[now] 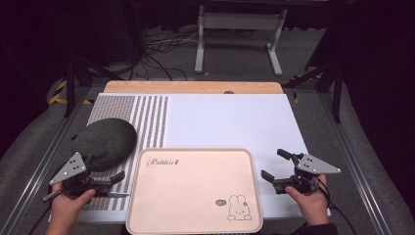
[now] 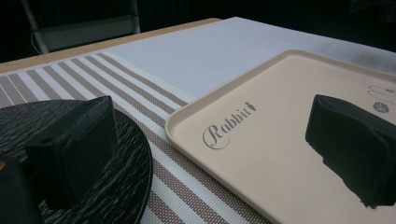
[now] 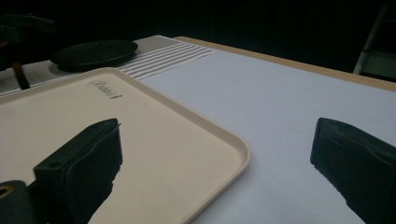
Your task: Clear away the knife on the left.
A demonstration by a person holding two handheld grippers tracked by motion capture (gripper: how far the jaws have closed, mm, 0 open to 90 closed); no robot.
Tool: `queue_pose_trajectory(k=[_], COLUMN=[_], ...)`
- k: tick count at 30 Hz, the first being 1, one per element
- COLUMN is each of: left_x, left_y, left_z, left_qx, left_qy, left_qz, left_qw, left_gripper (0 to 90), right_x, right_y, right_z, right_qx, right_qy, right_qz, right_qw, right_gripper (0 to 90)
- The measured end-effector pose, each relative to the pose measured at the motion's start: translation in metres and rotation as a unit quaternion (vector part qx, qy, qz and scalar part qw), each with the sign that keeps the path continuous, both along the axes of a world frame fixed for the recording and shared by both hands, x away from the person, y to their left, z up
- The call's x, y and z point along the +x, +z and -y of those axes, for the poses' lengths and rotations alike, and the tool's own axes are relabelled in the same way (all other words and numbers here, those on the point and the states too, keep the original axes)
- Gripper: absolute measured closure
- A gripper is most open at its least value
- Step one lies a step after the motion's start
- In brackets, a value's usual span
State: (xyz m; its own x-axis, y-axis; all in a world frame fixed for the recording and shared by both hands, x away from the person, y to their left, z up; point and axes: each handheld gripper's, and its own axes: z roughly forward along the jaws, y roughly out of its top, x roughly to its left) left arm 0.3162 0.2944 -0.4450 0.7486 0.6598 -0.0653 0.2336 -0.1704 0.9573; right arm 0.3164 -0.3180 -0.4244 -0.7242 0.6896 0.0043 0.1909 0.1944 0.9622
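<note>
A cream tray (image 1: 195, 188) with "Rabbit" lettering and a rabbit drawing lies empty at the table's front centre. A dark round plate (image 1: 105, 139) rests on the striped mat to its left. My left gripper (image 1: 116, 185) is held low just left of the tray, open, with nothing between its jaws. In the left gripper view the tray's corner (image 2: 275, 154) and the plate (image 2: 133, 163) lie under the open left gripper (image 2: 210, 135). My right gripper (image 1: 274, 165) hovers open just right of the tray. The right gripper view shows the tray's edge (image 3: 154, 126) below the empty right gripper (image 3: 217, 140).
A brown-and-white striped mat (image 1: 147, 117) covers the left part of the table and a plain white mat (image 1: 230, 122) the rest. The wooden table edge (image 1: 193, 87) runs along the back. A white stand (image 1: 240, 29) and cables sit on the floor beyond.
</note>
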Motion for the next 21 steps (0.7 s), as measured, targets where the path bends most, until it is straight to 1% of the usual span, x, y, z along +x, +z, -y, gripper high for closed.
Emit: queue_pose_trajectory(k=[5,11,12,13,15,18,21], left_x=[0.0000,-0.0006,-0.0004,-0.0010,-0.0012,-0.0011,-0.0010], left_y=[0.0014,0.0020,0.0023,0.0025,0.0033,0.0048,0.0069], left_z=[0.0003,-0.0015,-0.0019,-0.0019,-0.0021,-0.0020,-0.0018], left_qx=[-0.001,-0.002,-0.001,-0.003,-0.002,0.017,0.017], left_qy=[-0.007,-0.005,-0.005,-0.004,-0.006,-0.013,-0.016], left_qz=[0.003,0.003,0.006,0.003,0.002,-0.001,-0.004], left_qw=[1.0000,1.0000,1.0000,1.0000,1.0000,0.9998,0.9997], left_gripper=[2.6,2.4,2.4,2.4,2.5,4.9,5.0], right_x=[-0.0011,-0.0015,-0.0015,-0.0016,-0.0016,-0.0016,-0.0016], right_y=[-0.0015,-0.0009,-0.0009,-0.0009,-0.0009,-0.0012,-0.0011], right_z=[0.0006,0.0002,0.0002,0.0001,0.0001,0.0001,-0.0006], right_qx=[-0.008,-0.004,-0.004,-0.003,-0.002,-0.008,-0.006], right_qy=[-0.001,-0.001,-0.001,-0.001,-0.001,-0.001,0.000], right_qz=[-0.001,-0.001,-0.001,-0.001,-0.002,-0.004,-0.005], right_qw=[1.0000,1.0000,1.0000,1.0000,1.0000,1.0000,1.0000], right_gripper=[4.0,4.2,4.2,4.2,4.2,5.0,5.0])
